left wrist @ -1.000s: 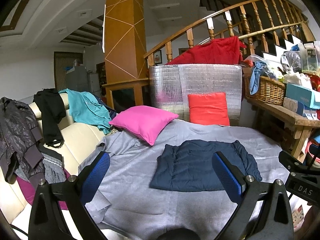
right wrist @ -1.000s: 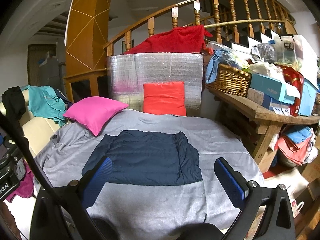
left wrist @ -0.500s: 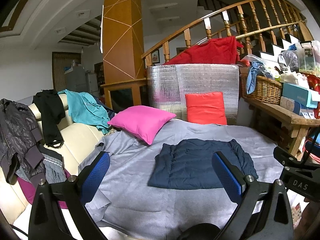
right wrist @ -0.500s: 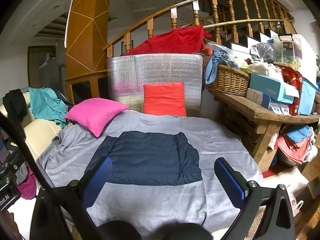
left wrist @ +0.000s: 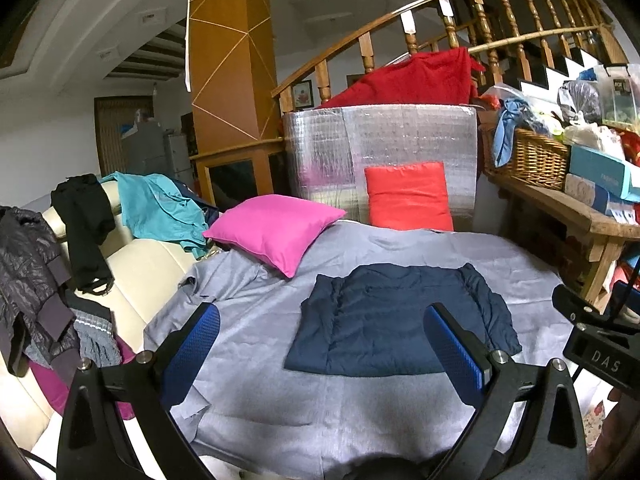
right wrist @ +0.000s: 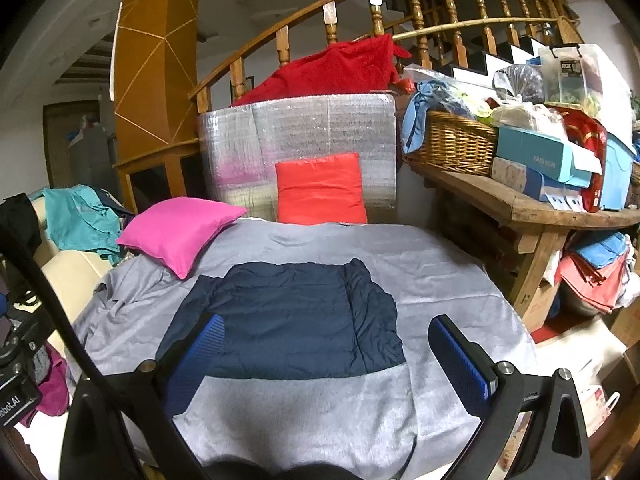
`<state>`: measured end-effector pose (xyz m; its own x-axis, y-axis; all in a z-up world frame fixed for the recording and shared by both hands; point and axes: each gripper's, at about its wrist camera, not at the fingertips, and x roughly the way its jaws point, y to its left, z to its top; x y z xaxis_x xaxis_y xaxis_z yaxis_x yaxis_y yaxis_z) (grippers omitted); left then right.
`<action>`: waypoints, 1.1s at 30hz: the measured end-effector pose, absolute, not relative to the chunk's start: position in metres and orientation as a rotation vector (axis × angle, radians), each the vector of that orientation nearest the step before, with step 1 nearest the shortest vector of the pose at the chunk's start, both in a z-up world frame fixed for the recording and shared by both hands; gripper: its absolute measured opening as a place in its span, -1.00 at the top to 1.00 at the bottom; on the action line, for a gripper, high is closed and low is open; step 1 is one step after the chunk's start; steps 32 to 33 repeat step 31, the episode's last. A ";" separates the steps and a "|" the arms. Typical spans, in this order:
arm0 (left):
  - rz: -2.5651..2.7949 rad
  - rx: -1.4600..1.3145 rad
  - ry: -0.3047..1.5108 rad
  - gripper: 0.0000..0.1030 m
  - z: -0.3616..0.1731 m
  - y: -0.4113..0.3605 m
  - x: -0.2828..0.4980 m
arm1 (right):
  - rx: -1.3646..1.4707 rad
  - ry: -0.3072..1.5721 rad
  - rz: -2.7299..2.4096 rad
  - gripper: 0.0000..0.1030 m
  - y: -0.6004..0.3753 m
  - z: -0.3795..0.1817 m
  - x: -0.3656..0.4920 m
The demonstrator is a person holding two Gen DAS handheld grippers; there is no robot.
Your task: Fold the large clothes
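A dark navy quilted jacket (left wrist: 400,320) (right wrist: 296,316) lies folded into a flat rectangle on the grey sheet (left wrist: 360,412) (right wrist: 440,272) that covers the bed. My left gripper (left wrist: 320,344) hangs open above the sheet's near edge, its blue pads wide apart and empty. My right gripper (right wrist: 332,356) is open too, held over the jacket's near hem without touching it. Part of the right gripper's black body (left wrist: 592,344) shows at the right edge of the left wrist view.
A pink cushion (left wrist: 276,232) and an orange-red cushion (left wrist: 408,196) sit at the bed's far end before a silver foil panel (right wrist: 304,140). Clothes (left wrist: 36,272) hang over a cream sofa (left wrist: 136,276) on the left. A wooden bench (right wrist: 528,208) with a wicker basket (right wrist: 452,144) and boxes stands right.
Both grippers have drawn back a little and risen, so the jacket sits slightly farther off. The jacket has not moved and both grippers stay open.
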<state>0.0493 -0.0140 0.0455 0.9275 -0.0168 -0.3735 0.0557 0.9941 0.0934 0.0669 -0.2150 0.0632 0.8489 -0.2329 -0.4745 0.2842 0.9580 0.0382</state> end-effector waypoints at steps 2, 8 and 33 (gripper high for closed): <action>-0.043 0.102 0.389 -0.97 0.045 -0.017 0.057 | 0.110 0.495 -0.276 -1.00 -0.218 0.061 0.074; -0.062 0.096 0.402 -0.97 0.044 -0.021 0.076 | 0.117 0.508 -0.293 -1.00 -0.227 0.056 0.093; -0.100 0.040 0.472 -0.97 0.021 -0.010 0.146 | 0.116 0.559 -0.323 -1.00 -0.233 0.035 0.140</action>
